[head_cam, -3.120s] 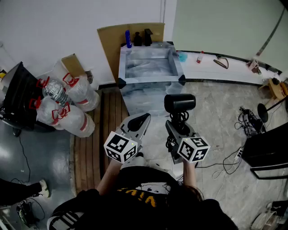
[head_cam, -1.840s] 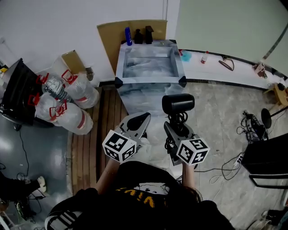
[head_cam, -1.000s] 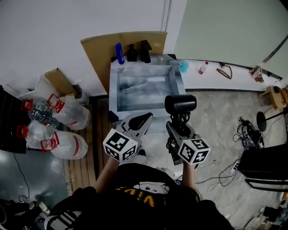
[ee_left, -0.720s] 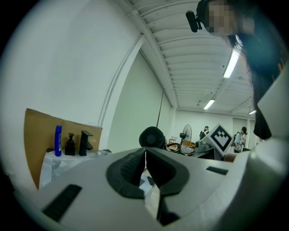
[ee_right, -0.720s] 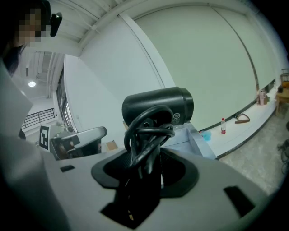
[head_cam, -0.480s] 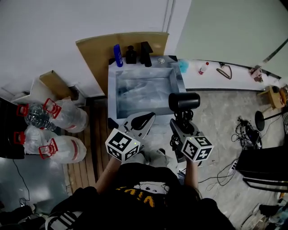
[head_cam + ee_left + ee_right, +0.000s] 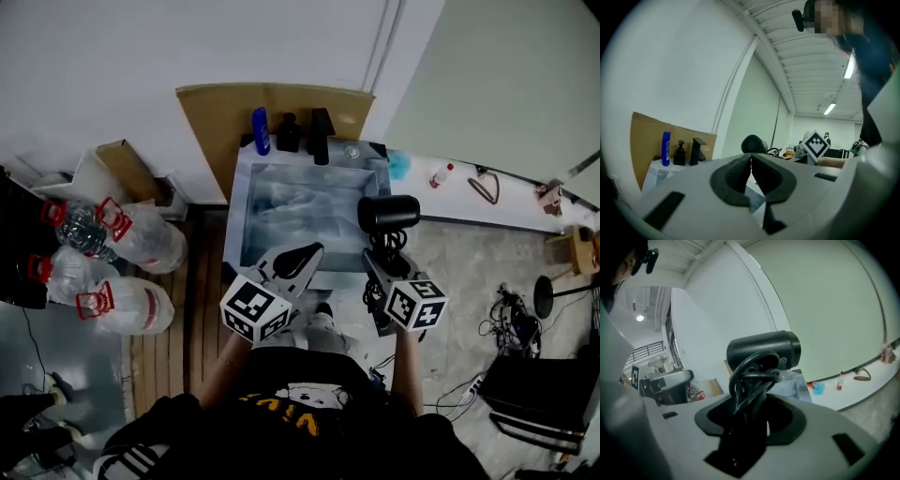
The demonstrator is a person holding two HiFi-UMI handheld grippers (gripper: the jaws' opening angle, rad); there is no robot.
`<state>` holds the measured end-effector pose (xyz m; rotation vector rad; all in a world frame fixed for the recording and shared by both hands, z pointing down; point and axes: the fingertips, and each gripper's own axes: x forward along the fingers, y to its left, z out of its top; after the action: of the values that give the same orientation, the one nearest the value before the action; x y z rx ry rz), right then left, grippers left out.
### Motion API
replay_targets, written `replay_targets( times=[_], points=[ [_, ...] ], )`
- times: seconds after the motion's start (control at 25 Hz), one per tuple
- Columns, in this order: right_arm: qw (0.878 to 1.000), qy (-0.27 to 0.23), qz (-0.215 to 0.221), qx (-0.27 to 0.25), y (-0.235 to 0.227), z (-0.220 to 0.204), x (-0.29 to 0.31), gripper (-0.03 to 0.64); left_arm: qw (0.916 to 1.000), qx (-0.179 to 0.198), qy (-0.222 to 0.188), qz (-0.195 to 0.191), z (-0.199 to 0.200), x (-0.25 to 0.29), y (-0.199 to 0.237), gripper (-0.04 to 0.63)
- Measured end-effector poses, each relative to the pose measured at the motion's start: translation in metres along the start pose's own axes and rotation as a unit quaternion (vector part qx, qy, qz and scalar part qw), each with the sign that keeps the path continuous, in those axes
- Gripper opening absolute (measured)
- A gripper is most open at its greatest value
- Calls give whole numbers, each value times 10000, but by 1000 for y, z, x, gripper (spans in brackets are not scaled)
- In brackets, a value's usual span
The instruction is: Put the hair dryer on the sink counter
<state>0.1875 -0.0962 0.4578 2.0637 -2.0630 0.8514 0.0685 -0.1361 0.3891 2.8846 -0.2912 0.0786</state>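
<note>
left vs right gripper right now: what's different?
Load: the left gripper holds nothing, while the right gripper is clamped on the handle of the black hair dryer, whose cord is looped in front.
Jaw gap: the left gripper's jaws meet in a thin line, while the right gripper's jaws stand apart around the handle.
Shared: both point toward the sink.

Left hand-held gripper (image 7: 751, 159), jaws together; beyond, blue bottle (image 7: 666, 148) against cardboard (image 7: 647, 136), and hair dryer (image 7: 753, 144)
</note>
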Motion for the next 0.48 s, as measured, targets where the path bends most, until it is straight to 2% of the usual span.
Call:
replay_targets(
  times=[0.28, 0.48],
  points=[
    [9967, 560, 358, -469, -62, 27, 57, 187, 9985, -32, -201, 515, 17, 41, 22, 9],
    [9896, 1012, 645, -791, -100, 33, 106, 187, 9961, -83, -143, 867, 15, 59, 33, 9]
  ],
)
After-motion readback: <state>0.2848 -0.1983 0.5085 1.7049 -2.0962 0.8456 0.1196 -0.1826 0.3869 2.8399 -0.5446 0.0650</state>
